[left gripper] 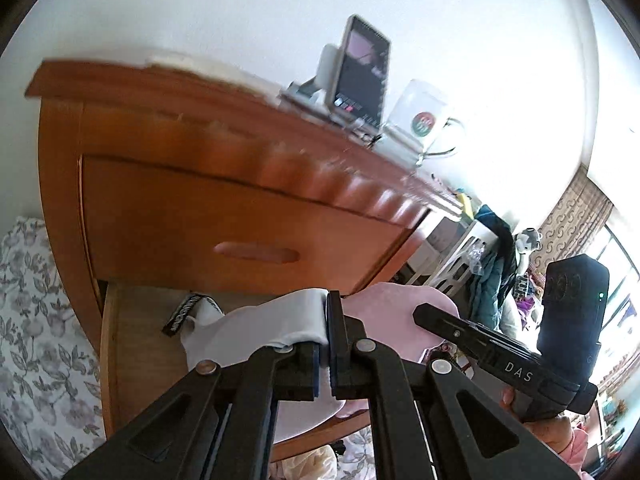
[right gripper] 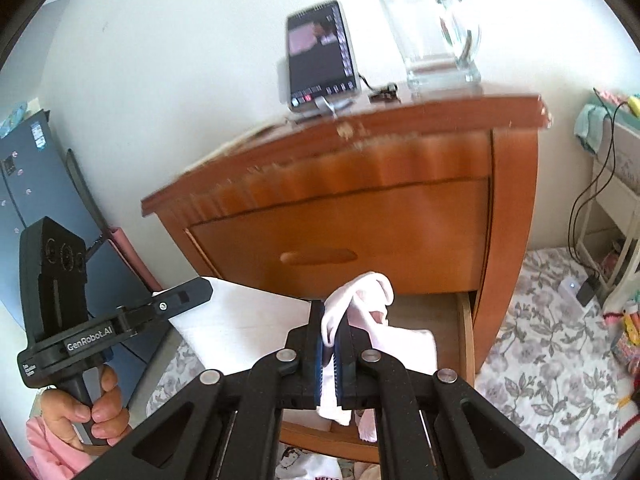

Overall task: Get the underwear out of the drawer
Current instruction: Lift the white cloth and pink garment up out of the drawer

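Observation:
A wooden nightstand has its upper drawer closed and its lower drawer pulled out. In the left wrist view my left gripper is shut on pale grey underwear with a black label, held over the open drawer. My right gripper is shut on pink underwear, which bunches above the pads and hangs below them. The pink underwear also shows in the left view beside the right gripper. The left gripper and the grey underwear appear at the left of the right view.
A phone on a stand and a glass mug sit on the nightstand top. Floral bedding lies to the right and below. A blue board leans at the left. White shelving with cables stands at the right.

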`<state>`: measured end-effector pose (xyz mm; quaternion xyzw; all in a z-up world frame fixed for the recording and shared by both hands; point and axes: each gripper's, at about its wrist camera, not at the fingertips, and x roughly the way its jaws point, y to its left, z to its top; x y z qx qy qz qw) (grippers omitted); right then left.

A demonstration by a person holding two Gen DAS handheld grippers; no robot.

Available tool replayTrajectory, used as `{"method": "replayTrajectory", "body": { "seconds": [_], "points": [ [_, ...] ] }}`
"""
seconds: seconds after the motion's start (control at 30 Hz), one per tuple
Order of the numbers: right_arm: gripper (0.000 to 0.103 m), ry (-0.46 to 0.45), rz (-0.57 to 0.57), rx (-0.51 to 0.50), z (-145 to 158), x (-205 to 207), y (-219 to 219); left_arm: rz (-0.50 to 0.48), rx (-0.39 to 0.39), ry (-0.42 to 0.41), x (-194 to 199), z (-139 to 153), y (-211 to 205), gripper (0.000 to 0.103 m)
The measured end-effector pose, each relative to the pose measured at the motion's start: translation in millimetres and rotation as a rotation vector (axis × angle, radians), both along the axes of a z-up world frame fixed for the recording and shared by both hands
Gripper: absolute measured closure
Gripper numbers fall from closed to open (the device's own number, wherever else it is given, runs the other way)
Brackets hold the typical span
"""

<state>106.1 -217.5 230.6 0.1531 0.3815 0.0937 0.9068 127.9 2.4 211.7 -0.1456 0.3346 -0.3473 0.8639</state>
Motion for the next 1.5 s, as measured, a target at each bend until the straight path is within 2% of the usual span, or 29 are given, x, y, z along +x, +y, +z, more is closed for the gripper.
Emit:
{"method": "replayTrajectory", "body": {
  "seconds": [0.4, 0.93, 1.23, 1.5],
  "points": [
    [0.099, -0.081, -0.021, 0.002, 34.7, -22.2, -5.1, 0.02, -0.022, -0.079, -27.9, 39.9, 20.8, 0.1],
    [0.099, -0.243, -0.002, -0.006, 95.8, -63.3, -2.1, 0.016, -0.071, -0.249, -77.1, 93.3, 41.4, 0.1],
    [0.099, -0.337, 0.021, -0.036, 125.3, -99.2, -0.4, -0.014, -0.061, -0.339, -119.5, 112.3, 39.8, 0.1],
    [0.099, -0.392, 0.06, -0.071, 136.2, -135.0, 6.5, -0.06, -0.035, -0.379, -151.2, 111.7, 31.2, 0.1]
  ]
}}
